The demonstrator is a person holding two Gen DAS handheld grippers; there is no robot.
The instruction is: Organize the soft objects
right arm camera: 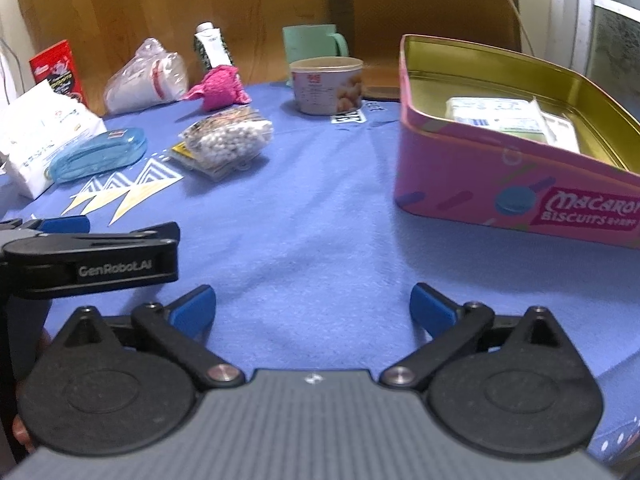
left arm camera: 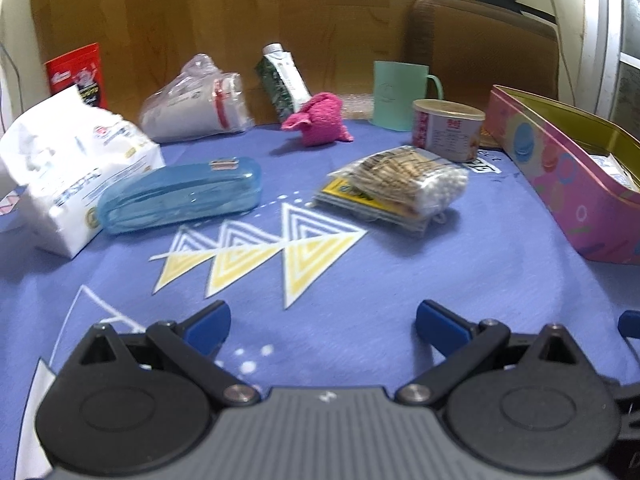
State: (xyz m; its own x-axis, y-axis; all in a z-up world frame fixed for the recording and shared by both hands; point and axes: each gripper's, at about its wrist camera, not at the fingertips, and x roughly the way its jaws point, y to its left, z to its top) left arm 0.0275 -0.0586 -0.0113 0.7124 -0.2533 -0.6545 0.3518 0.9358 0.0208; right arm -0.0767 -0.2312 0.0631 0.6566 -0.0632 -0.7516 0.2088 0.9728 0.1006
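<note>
A pink knitted soft toy [left arm camera: 320, 119] lies at the back of the blue cloth, also in the right wrist view [right arm camera: 221, 87]. A clear bag of cotton swabs [left arm camera: 408, 182] lies mid-table on a yellow packet and also shows in the right wrist view [right arm camera: 230, 136]. A white tissue pack [left arm camera: 68, 168] is at the left. An open pink biscuit tin [right arm camera: 500, 184] at the right holds a flat white packet [right arm camera: 504, 118]. My left gripper [left arm camera: 323, 322] is open and empty, low over the cloth. My right gripper [right arm camera: 312, 306] is open and empty, left of the tin.
A blue plastic case [left arm camera: 180, 196], a clear bag of white items [left arm camera: 196, 100], a tilted carton [left arm camera: 284, 80], a green mug [left arm camera: 400, 94], a round snack tub [left arm camera: 448, 130] and a red box [left arm camera: 76, 72] stand around. A wooden board backs the table.
</note>
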